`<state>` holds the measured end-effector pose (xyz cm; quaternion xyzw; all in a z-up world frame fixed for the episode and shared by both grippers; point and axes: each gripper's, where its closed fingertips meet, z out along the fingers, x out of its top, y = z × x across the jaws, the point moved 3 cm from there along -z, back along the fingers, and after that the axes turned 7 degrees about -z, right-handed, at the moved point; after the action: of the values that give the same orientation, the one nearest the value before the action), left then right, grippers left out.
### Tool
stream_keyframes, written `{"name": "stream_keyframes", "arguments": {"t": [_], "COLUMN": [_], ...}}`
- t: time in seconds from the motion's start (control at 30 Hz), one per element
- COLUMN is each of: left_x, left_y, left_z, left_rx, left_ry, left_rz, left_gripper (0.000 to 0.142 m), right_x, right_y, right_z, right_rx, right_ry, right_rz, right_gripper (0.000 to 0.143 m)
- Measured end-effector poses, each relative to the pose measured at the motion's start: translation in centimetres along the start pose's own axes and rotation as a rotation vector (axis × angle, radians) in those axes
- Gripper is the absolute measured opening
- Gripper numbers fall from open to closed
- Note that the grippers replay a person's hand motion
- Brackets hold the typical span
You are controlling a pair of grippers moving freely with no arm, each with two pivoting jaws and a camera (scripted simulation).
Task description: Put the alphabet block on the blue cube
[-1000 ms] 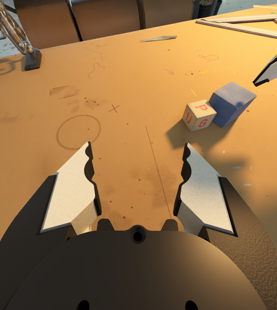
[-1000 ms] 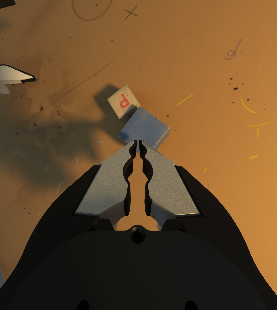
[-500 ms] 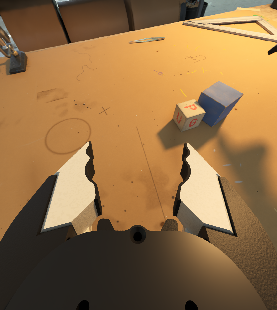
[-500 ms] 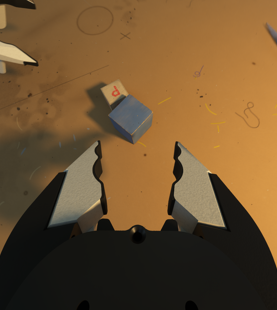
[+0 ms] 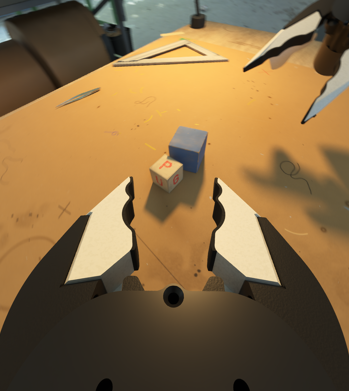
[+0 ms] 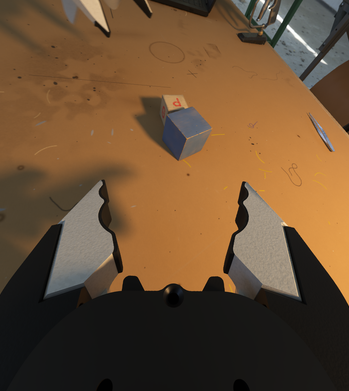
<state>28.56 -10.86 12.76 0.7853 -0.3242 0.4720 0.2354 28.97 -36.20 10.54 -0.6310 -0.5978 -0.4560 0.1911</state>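
Observation:
A pale wooden alphabet block (image 5: pixel 166 173) with red letters sits on the orange table, touching a larger blue cube (image 5: pixel 188 148) just behind it. My left gripper (image 5: pixel 173 178) is open and empty, the block just ahead of its fingertips. In the right wrist view the blue cube (image 6: pixel 187 132) is nearer and partly hides the alphabet block (image 6: pixel 172 103). My right gripper (image 6: pixel 172 182) is open and empty, a short way back from the cube. It also shows high at the right of the left wrist view (image 5: pixel 275 93).
A wooden triangle frame (image 5: pixel 169 56) lies at the table's far side. Metal tweezers (image 5: pixel 78 97) lie near the table edge (image 6: pixel 321 88). A clamp (image 6: pixel 258 25) stands at a corner. Brown chairs (image 5: pixel 42 53) stand past the edge. The left gripper's fingers (image 6: pixel 97 19) show at the top.
My right gripper opened and drew back from the blue cube. My left gripper swung toward the blocks, which now sit ahead of its fingertips. The blocks have not moved.

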Motion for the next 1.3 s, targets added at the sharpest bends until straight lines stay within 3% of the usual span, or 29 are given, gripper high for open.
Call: {"name": "stream_keyframes", "arguments": {"t": [0.3, 0.47, 0.73, 1.03, 1.17, 1.3], "left_x": [1.2, 1.1, 0.0, -2.4, -3.0, -2.6], "left_y": [-1.4, -1.3, -2.0, -2.3, -2.3, -2.8], "left_z": [5.3, 7.9, 10.3, 11.7, 11.8, 10.9], "left_rx": [-0.260, -0.295, -0.312, -0.328, -0.330, -0.292], "left_ry": [-0.388, -0.629, -0.861, -0.930, -0.938, -0.943], "left_rz": [0.263, 0.424, 0.602, 0.565, 0.526, 0.448], "left_gripper": [0.065, 0.069, 0.067, 0.064, 0.044, 0.044], "right_x": [-1.8, -3.1, -4.5, -5.2, -5.0, -5.1], "right_y": [-0.3, -0.5, -0.8, -1.0, -0.9, -1.0], "right_z": [-1.7, -2.6, -4.6, -5.3, -5.7, -6.1], "right_rx": [0.023, 0.026, 0.005, -0.001, -0.013, -0.024], "right_ry": [0.056, 0.025, 0.004, 0.001, 0.009, 0.006], "right_rz": [0.060, 0.069, 0.088, 0.096, 0.094, 0.101], "right_gripper": [0.122, 0.122, 0.122, 0.121, 0.121, 0.118]}}
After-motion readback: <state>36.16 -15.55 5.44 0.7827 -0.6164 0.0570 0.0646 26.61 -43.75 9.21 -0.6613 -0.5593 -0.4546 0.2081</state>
